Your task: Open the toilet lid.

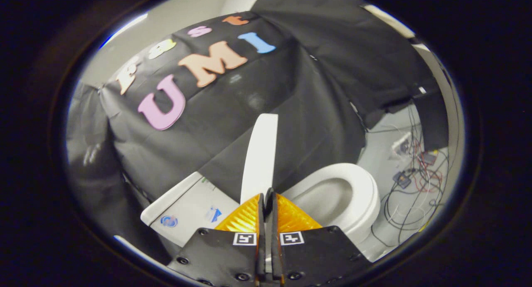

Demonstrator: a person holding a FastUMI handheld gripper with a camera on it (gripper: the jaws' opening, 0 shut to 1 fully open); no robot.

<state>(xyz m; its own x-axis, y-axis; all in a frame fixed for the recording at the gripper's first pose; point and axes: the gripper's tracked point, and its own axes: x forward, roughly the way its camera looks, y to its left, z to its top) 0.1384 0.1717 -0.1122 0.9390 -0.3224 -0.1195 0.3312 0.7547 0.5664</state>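
Note:
The white toilet lid stands raised, seen edge-on, rising straight ahead of my fingers. My gripper is shut on the lid's near edge, its two orange fingers pressed together on either side of it. To the right of the lid lies the white seat ring around the open bowl. To the left of the lid sits the white tank with small stickers on its top.
Black cloth hangs behind the toilet and drapes down its left side. On the grey floor to the right of the bowl lie tangled cables and small electronic boards.

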